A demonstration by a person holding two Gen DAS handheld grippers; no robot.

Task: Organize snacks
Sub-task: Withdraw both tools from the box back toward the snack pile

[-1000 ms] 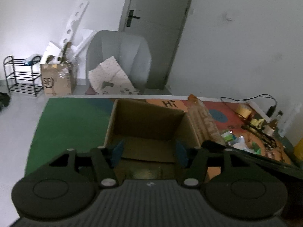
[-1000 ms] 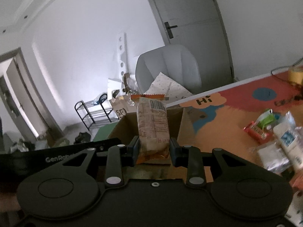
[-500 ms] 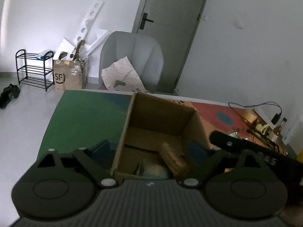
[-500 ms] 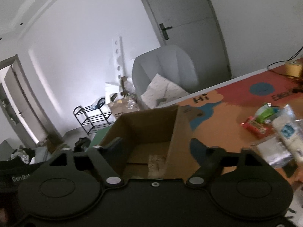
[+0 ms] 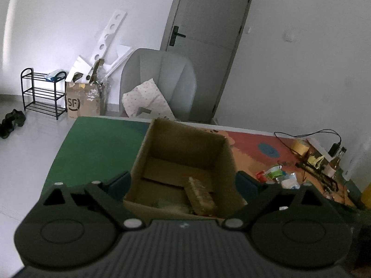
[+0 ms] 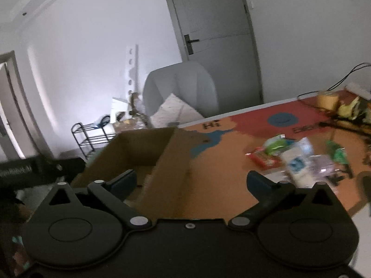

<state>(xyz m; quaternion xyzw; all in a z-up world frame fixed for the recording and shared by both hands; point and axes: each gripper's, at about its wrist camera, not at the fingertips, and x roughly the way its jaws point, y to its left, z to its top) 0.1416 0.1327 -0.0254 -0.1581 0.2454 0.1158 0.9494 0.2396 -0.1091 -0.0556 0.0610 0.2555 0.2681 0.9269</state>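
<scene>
Released from the right gripper (image 6: 191, 181), whose jaws have just been opening, the wrapped snack bar (image 5: 200, 193) is now seen inside the cardboard box (image 5: 228, 162). Both the right and left gripper (image 5: 183, 180) are spread, empty. Loose snack packets (image 6: 299, 159) remain on the mat.

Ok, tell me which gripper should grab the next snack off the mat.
Right. The right gripper, jaws open and empty, already faces the loose snacks on the mat. The left gripper, also open, looks into the cardboard box.
</scene>
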